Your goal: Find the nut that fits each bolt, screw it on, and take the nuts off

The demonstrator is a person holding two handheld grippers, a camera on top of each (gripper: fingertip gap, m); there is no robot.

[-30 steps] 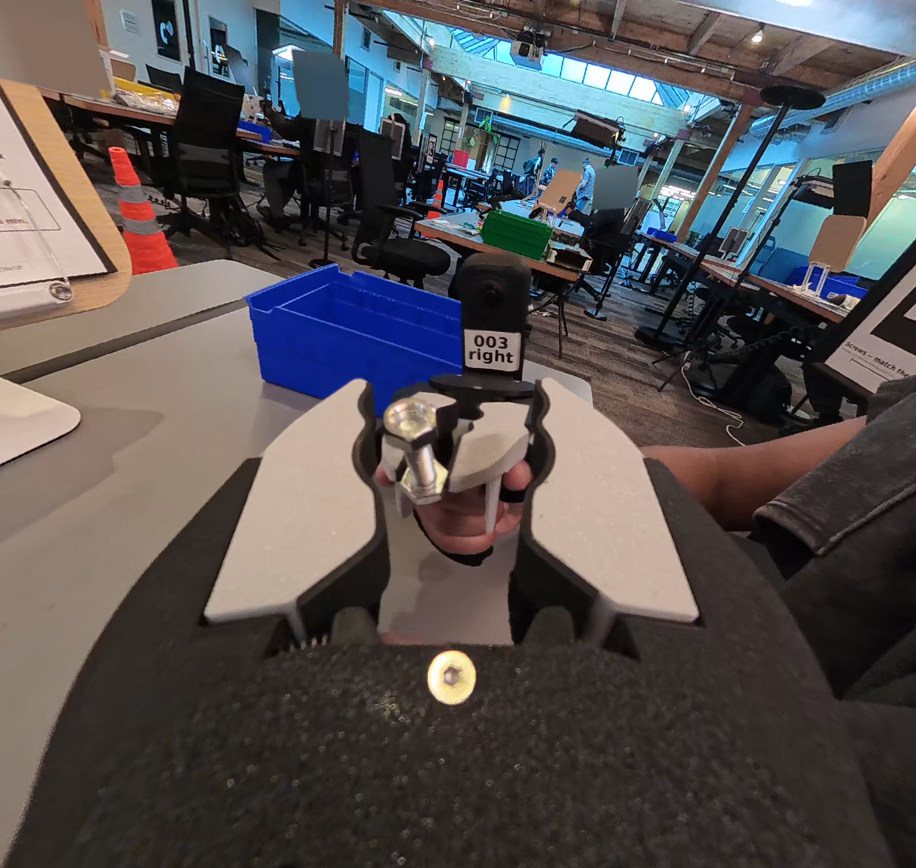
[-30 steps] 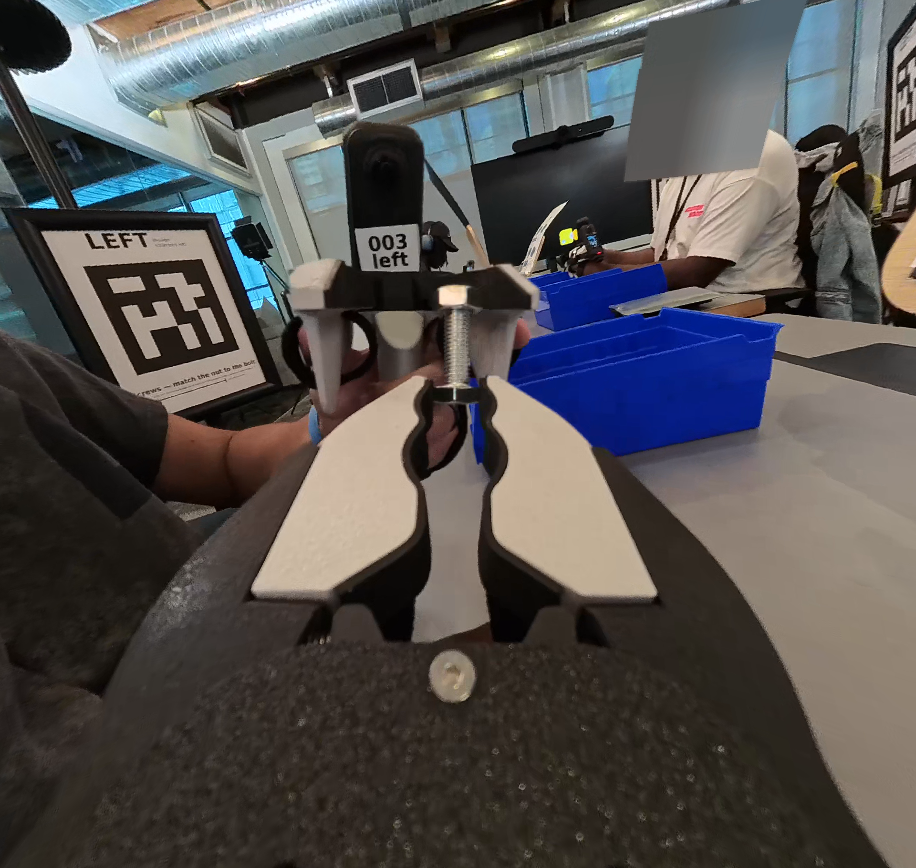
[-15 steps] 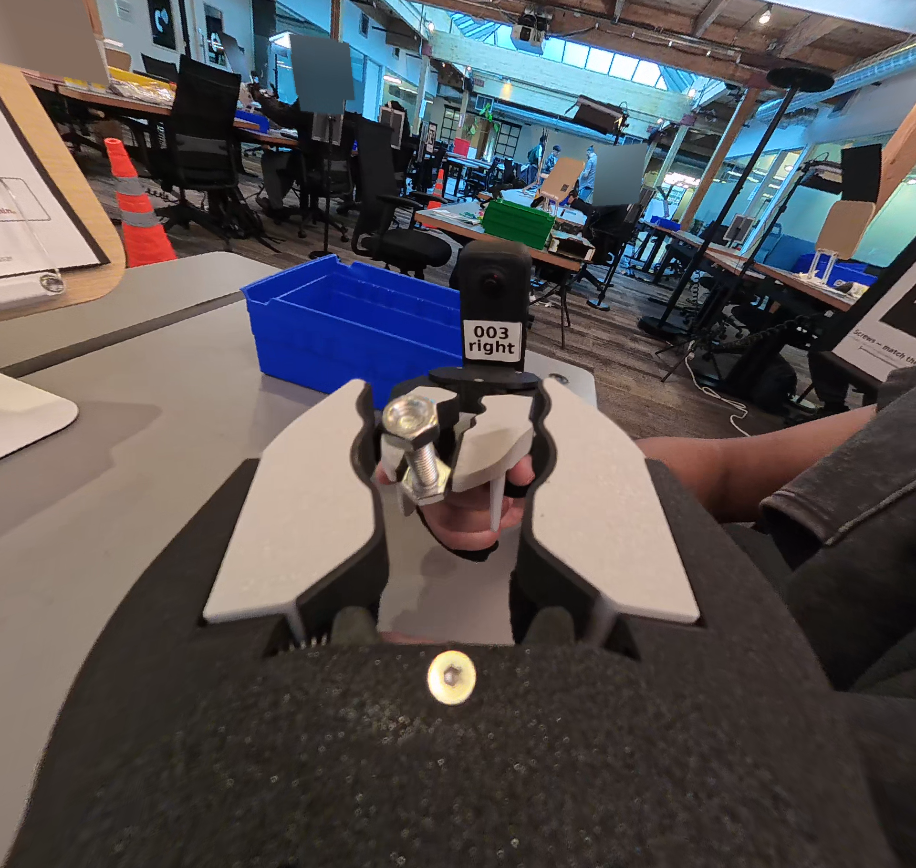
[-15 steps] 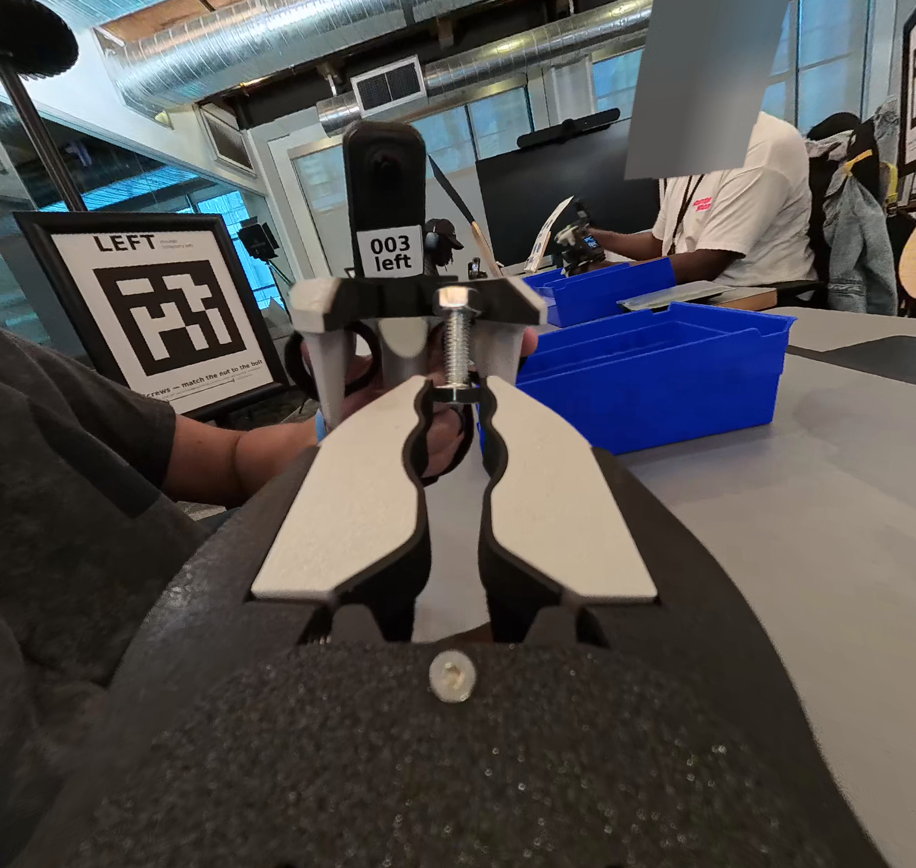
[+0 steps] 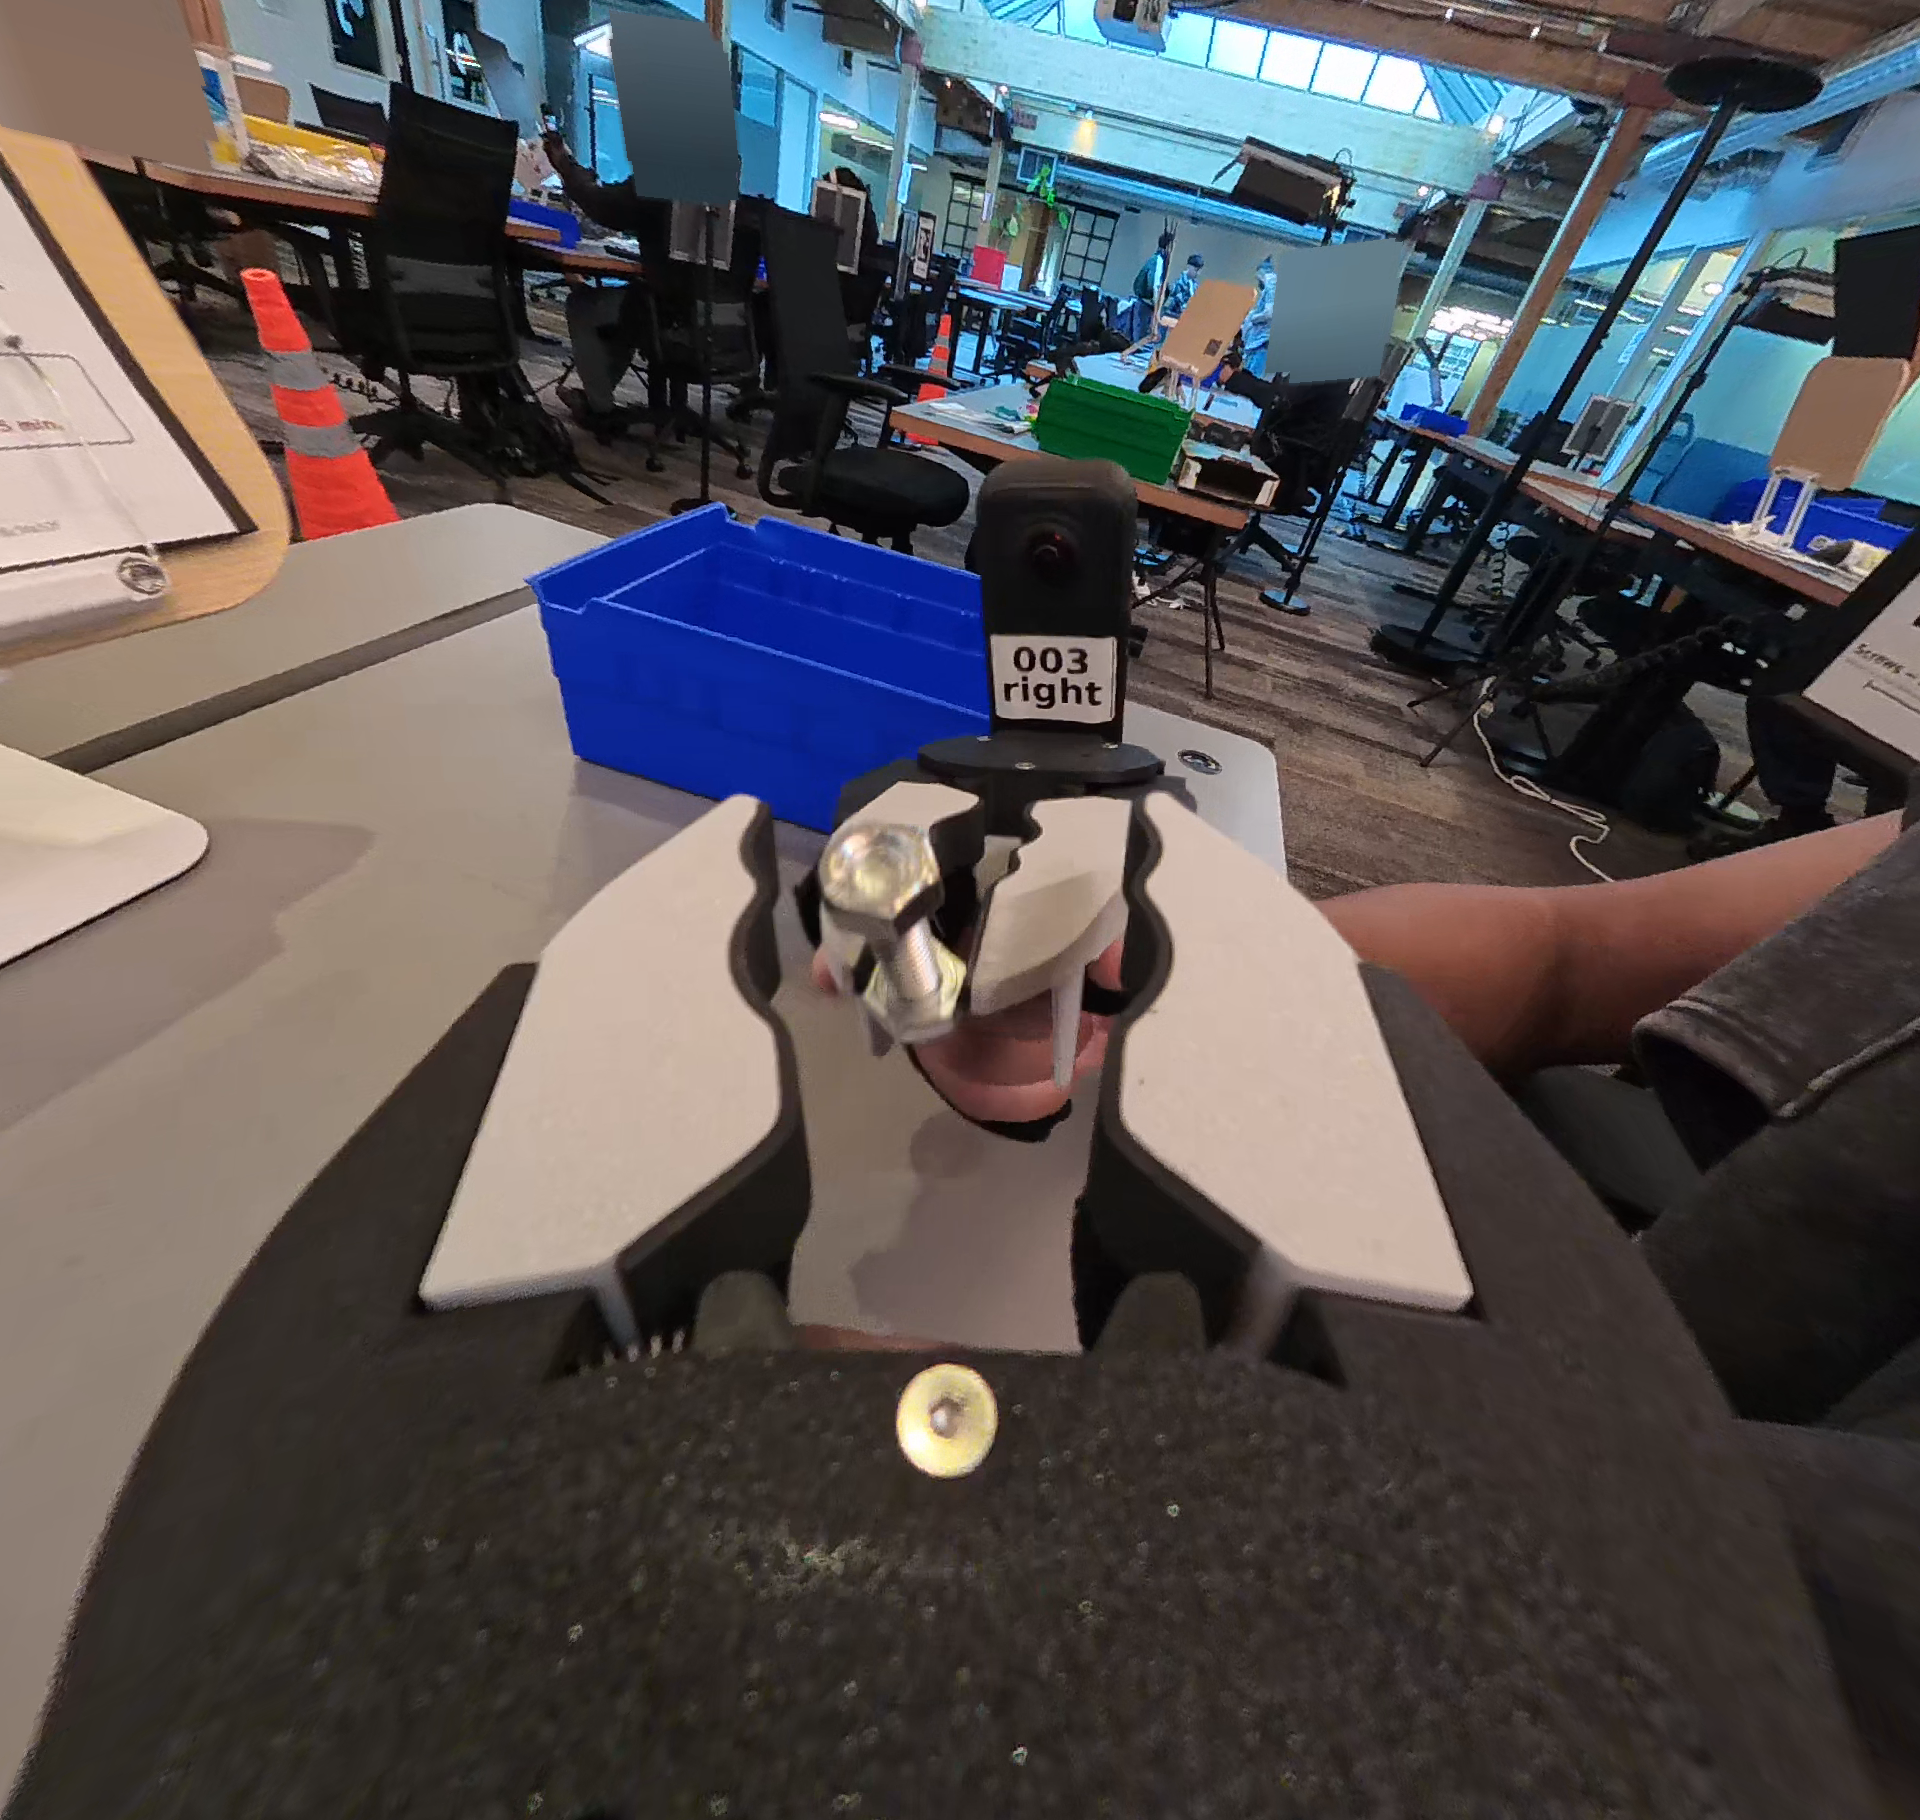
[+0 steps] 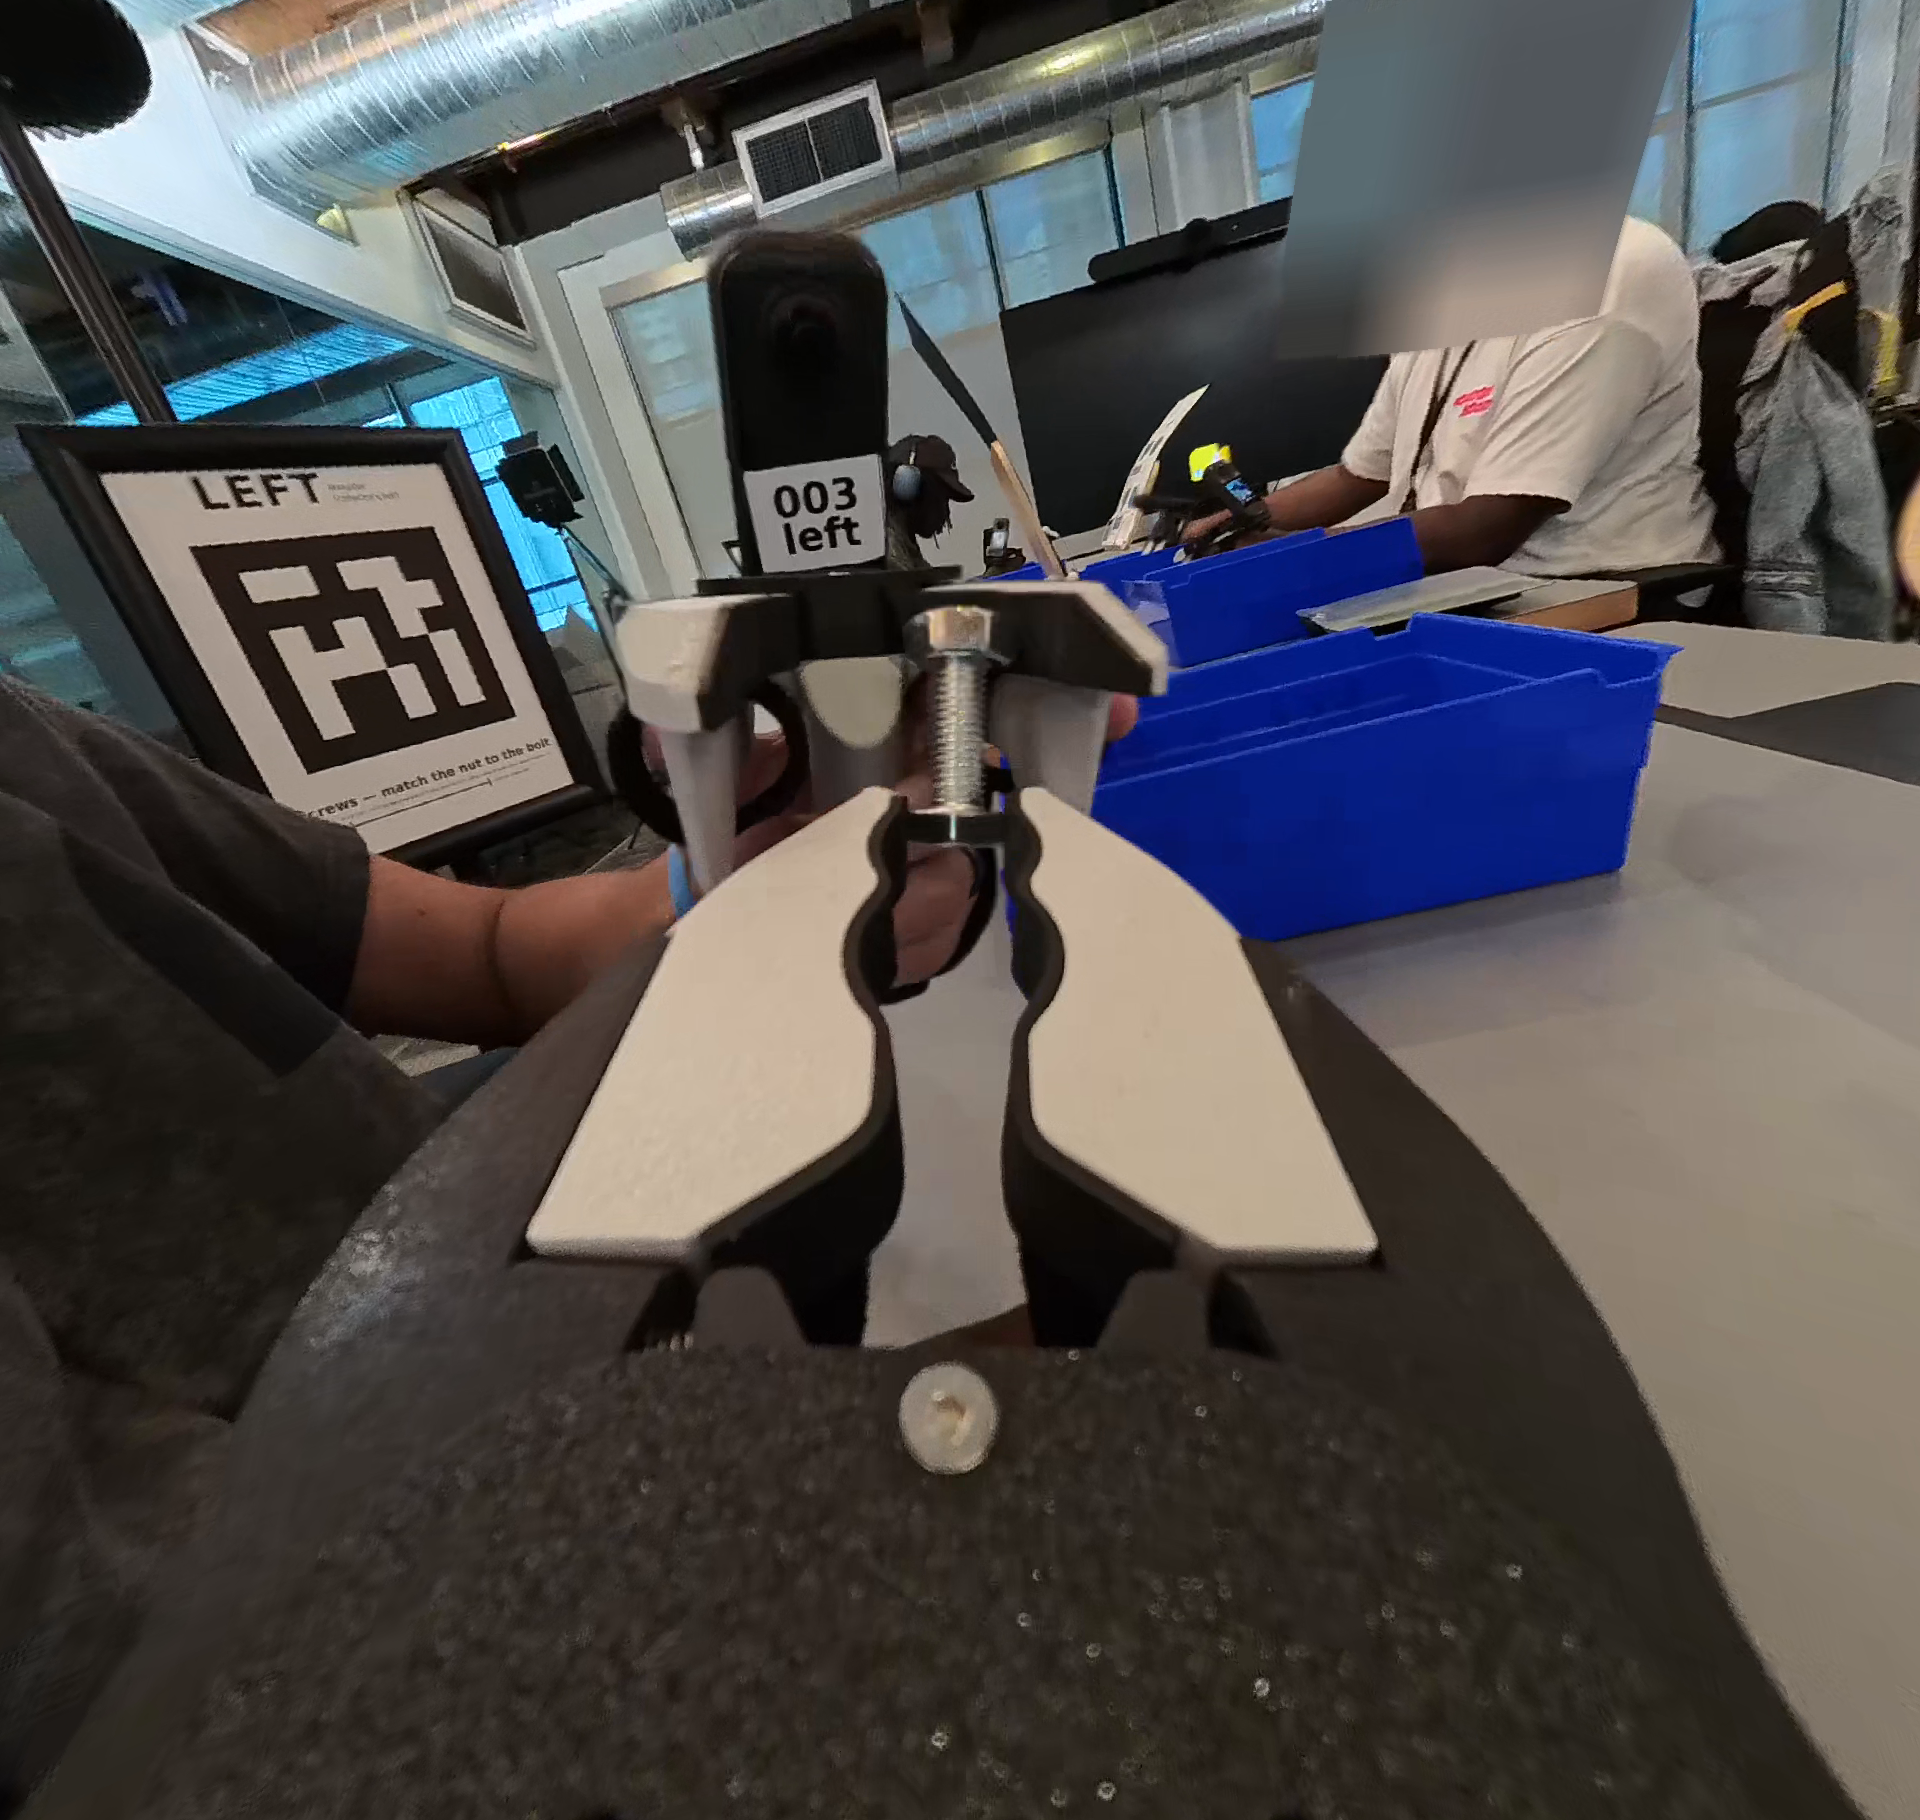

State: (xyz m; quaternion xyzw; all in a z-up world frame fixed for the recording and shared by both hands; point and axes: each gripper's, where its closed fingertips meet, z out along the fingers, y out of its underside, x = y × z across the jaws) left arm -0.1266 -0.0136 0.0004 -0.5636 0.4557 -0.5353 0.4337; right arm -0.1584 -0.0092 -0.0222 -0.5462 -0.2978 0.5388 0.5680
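The right claw (image 6: 953, 820) is seen closed narrowly on a hex nut (image 6: 951, 827), which is threaded onto the lowest turns of an upright silver hex bolt (image 6: 957, 721). Both are held above the grey desk (image 5: 312, 960). The left claw (image 5: 948, 825) is held wide. The bolt head (image 5: 878, 871) lies between its fingertips, closer to one finger, and does not appear to be pinched.

Compared with a second ago, little has altered: the left claw has been rolled slightly around the head, and some motion blur is now seen on it. The nut has not been carried visibly further along the thread, and a long run of bare thread remains between it and the head. It is judged that the left claw is being re-set between turns, so the screwing-on is barely begun.

Just beyond, a blue bin (image 6: 1351, 814) stands on the desk. Farther off, a framed sign (image 6: 312, 627) and an orange traffic cone (image 5: 312, 420) are seen.
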